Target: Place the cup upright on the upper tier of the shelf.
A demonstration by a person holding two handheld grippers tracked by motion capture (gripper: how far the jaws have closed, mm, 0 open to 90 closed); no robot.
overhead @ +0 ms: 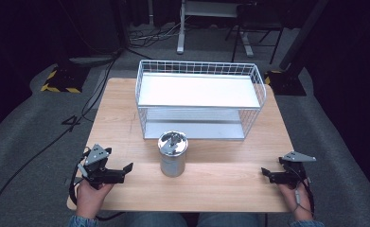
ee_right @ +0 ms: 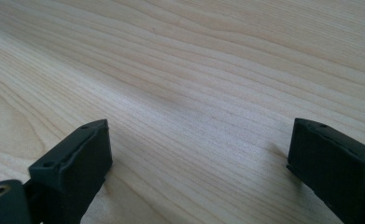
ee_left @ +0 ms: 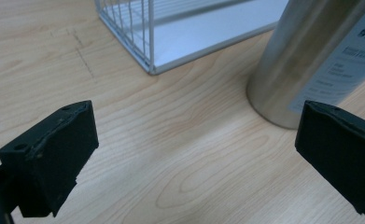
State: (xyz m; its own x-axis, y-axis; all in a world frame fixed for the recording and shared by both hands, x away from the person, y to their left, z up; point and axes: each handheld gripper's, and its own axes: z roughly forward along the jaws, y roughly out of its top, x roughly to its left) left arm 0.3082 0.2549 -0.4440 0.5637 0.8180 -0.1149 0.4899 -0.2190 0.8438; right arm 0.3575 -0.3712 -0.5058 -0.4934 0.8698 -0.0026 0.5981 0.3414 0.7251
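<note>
On the table point(overhead: 126, 118) stand one steel canister point(overhead: 173, 155), one wire basket point(overhead: 199, 98), two released claws.

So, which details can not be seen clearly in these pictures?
- Metal can: left gripper view, top and right side cut off by the frame; the label print is blurred and partly cut.
- Can lid: high view, too small to tell its parts.
- Wire basket: left gripper view shows just one corner.
- Person's hand: high view, forearm cut by the bottom edge.
</note>
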